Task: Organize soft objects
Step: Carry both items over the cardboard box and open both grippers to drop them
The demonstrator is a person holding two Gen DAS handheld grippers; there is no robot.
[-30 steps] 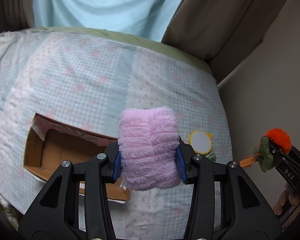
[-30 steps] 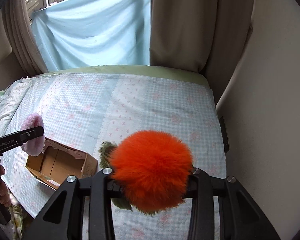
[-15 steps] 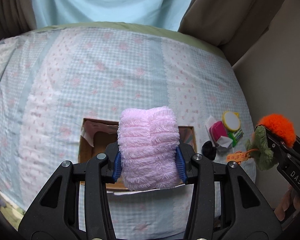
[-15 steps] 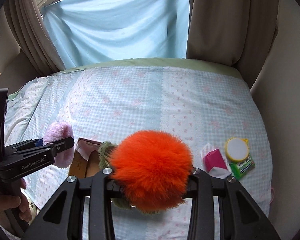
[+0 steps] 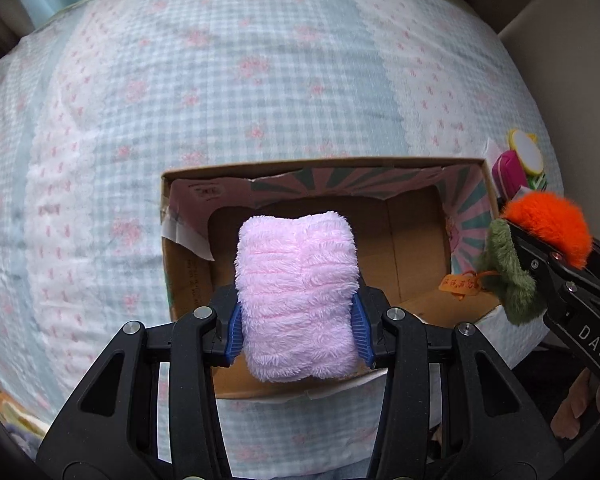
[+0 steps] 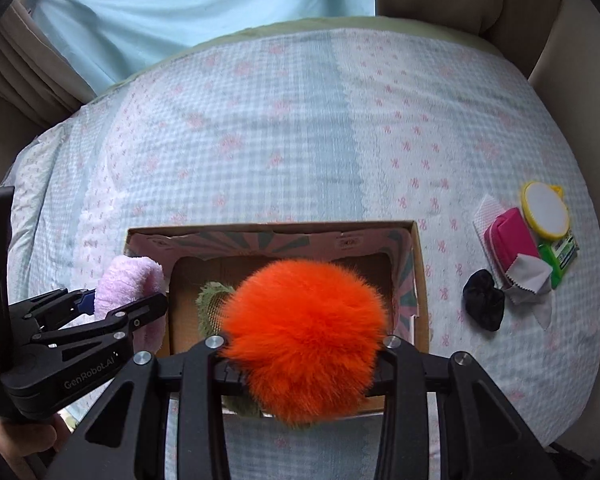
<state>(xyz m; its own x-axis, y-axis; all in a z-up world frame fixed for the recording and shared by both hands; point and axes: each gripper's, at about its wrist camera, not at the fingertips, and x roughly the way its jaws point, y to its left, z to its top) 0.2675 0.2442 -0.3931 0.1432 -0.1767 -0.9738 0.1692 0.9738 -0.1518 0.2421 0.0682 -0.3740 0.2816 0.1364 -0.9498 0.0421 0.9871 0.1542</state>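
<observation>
Both grippers hang over the open cardboard box [image 5: 384,168], left gripper [image 5: 298,322] clamping the pink plush [image 5: 296,292] and right gripper [image 6: 300,354] the orange pompom [image 6: 304,340], seemingly poised for dropping in.

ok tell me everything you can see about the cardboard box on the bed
The cardboard box is an open-topped brown carton lying flat on the checked bedspread. Its flaps are folded inward, showing a pink and teal sunburst print. The visible floor is bare cardboard. The pink plush roll and orange pompom are held over it.
</observation>
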